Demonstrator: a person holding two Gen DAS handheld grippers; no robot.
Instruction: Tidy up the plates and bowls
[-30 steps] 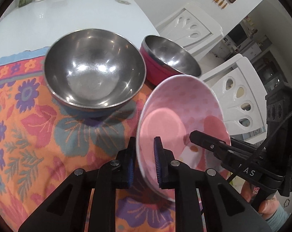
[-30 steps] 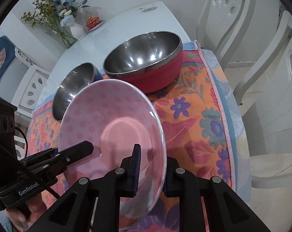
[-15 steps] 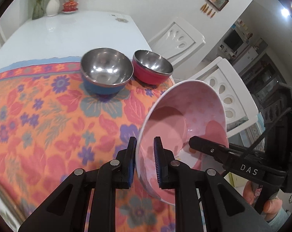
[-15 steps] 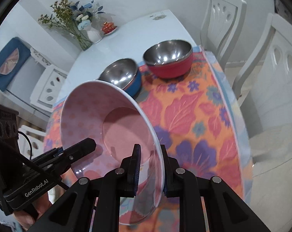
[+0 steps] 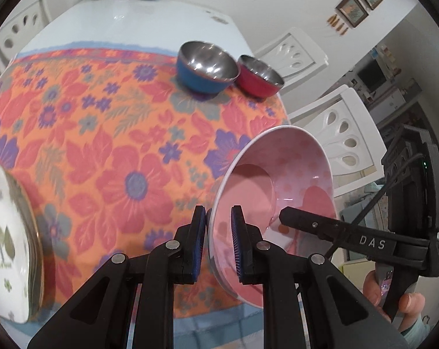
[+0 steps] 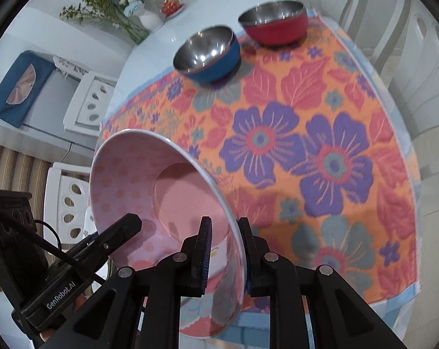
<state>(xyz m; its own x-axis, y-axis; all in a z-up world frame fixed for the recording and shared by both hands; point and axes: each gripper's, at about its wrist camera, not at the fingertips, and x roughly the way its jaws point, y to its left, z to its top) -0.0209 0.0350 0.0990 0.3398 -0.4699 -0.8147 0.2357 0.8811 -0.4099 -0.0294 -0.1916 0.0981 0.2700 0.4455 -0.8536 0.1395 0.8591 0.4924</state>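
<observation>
A pink dotted bowl [image 5: 280, 180] is held tilted in the air over the near edge of the table. My left gripper [image 5: 218, 244] is shut on its left rim. My right gripper [image 6: 225, 256] is shut on its right rim; the bowl [image 6: 149, 186] fills the lower left of the right wrist view. A blue steel bowl [image 5: 206, 69] and a red steel bowl [image 5: 258, 77] stand side by side at the far side of the flowered cloth [image 5: 117, 151]. They also show in the right wrist view: the blue bowl [image 6: 209, 53] and the red bowl [image 6: 276, 21]. A white patterned plate [image 5: 7, 238] stands at the left edge.
White chairs [image 5: 344, 133] stand along the right of the table. A vase of flowers [image 6: 123, 8] and a small red dish [image 6: 170, 7] sit at the table's far white end [image 5: 126, 23]. Another white chair [image 6: 91, 101] stands to the left.
Both grippers have pulled back toward the near edge of the table with the pink bowl between them. The steel bowls now look much farther away, and the white plate has come into view.
</observation>
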